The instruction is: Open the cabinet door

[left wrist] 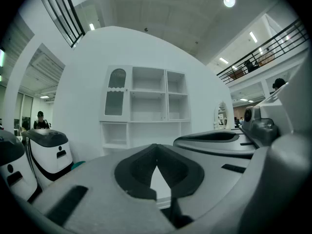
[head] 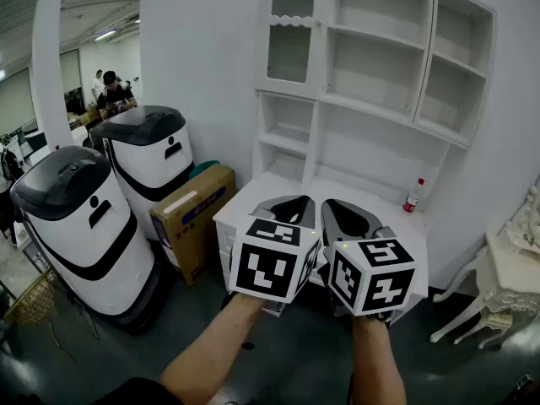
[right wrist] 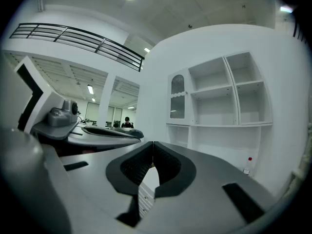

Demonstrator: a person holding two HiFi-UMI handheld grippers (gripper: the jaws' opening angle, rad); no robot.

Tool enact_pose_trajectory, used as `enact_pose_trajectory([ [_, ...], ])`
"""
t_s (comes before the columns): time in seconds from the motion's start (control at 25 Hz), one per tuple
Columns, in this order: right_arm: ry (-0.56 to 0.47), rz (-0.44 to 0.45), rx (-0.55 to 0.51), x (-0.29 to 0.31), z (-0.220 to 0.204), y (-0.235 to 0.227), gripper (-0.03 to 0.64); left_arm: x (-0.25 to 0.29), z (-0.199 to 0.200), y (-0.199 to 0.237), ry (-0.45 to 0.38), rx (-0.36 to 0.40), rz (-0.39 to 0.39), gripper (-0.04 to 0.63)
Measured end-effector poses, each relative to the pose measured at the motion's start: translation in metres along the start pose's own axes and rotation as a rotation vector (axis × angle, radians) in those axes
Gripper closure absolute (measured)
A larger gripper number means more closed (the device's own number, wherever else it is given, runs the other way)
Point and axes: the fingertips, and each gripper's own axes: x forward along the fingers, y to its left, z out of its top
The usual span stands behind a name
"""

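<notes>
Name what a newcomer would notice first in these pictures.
The tall white shelf cabinet fills the wall ahead, its arched glass door shut at upper left. In the foreground, the shut left tongs and right tongs carry black-and-white marker cubes. Two white-and-black rounded machines stand left.

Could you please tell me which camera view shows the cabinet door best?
The head view: the cabinet door is largest there, shut, at the upper left of the shelves. Both gripper views show it whole but small and farther off.
</notes>
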Motion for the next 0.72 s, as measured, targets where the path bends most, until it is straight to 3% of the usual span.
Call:
enact_pose_trajectory([
  [0.72,-0.034,0.033,0.026,-0.012,0.000,-0.056,0.595,0.035,0.008,-0.042,0.001,0.033,0.034,0.584],
])
